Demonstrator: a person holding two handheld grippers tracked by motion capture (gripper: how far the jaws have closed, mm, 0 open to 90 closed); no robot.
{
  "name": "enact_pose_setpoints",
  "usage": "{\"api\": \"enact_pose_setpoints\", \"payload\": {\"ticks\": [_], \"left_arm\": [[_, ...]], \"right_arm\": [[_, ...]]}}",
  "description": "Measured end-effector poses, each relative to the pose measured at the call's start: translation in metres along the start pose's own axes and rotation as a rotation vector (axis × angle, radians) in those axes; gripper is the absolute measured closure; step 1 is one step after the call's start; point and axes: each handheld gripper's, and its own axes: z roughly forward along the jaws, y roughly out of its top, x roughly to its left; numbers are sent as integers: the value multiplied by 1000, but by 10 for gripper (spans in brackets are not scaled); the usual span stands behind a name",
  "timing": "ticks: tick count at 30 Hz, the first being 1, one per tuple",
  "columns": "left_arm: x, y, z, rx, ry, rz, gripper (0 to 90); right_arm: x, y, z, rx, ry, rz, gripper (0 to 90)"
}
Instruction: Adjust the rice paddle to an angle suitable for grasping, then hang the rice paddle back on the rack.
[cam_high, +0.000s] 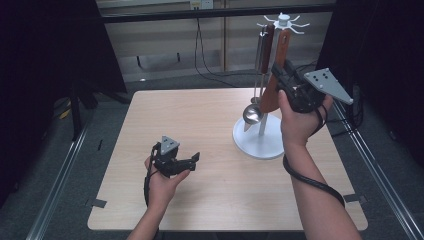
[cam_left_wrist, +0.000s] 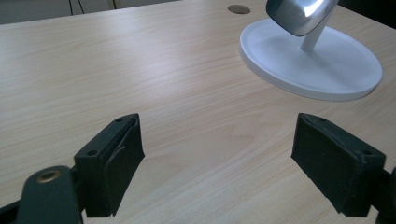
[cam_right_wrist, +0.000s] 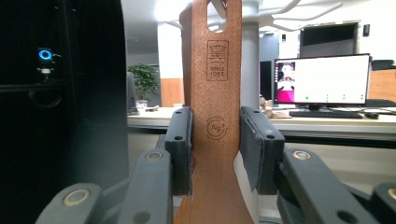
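A light wooden table (cam_high: 200, 150) takes up the middle of the high view, with dark curtains to either side and a grey floor around it. On the table's right half stands a white utensil rack (cam_high: 262, 135): a round flat base, a thin upright post and a ring of hooks at the top. A metal ladle (cam_high: 253, 112) hangs from the rack, its bowl low, just above the base. In the left gripper view the base (cam_left_wrist: 322, 70) lies ahead and to the right, with the ladle's shiny bowl (cam_left_wrist: 299, 14) above it.

Next to the ladle hangs a brown wooden spatula (cam_high: 275, 70), tilted, its handle up at the hooks and its blade reaching down beside the post. The right gripper (cam_high: 281, 75) is raised level with the spatula's handle and is clamped on it. In the right gripper view the spatula (cam_right_wrist: 217, 116) stands upright between the two jaws, both pads pressed against its edges, with the hanging hole near the top and stamped marks on its face. Whether the hole sits on a hook cannot be told.

The left gripper (cam_high: 192, 160) rests low over the table's near left part, well apart from the rack. Its jaws stand wide apart with bare tabletop between them, holding nothing.
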Motion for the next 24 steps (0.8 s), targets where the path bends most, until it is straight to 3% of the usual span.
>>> {"api": "enact_pose_setpoints", "payload": {"ticks": [5,14,21,24], "left_arm": [[1,0,-1,-1,0,2,162],[1,2,-2,-5,3,7,162],[1,0,-2,7,3,16,162],[2,1,-2,1,7,11,162]], "right_arm": [[0,-1,3,11,-31,-32,661],[0,-3,2,0,-35,-47,659],[-1,-3,3,-7,-30,-30,653],[-2,-4,1,-15,-30,-10,612]]}}
